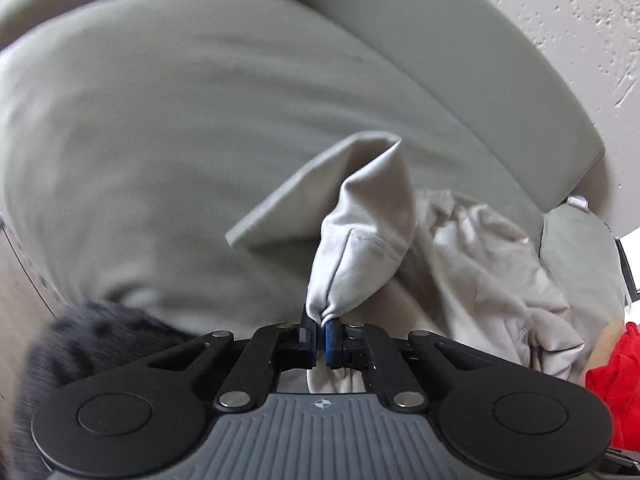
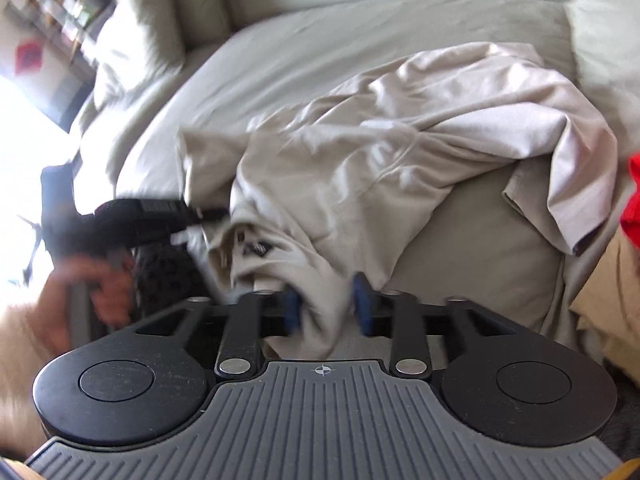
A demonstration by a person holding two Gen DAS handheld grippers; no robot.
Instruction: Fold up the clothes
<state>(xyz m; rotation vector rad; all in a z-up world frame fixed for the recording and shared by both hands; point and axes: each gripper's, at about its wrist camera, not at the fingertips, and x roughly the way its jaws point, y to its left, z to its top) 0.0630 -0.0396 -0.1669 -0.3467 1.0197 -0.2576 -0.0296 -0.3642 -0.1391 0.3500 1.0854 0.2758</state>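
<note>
Beige shirt crumpled on grey sofa cushion. Left gripper clenched on hemmed corner. Right gripper spread wide, fabric fold between fingers, unpinched. Light, limp, drapes; best gripped at hems or seams.

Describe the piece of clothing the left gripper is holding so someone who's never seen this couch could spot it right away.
On the grey-green couch, a crumpled beige shirt lies spread across the seat cushion. The left gripper is shut on its hemmed corner, and the right gripper is open around another fold. Unlike the red garment at the edge, it is pale and has a small dark label inside.
</note>
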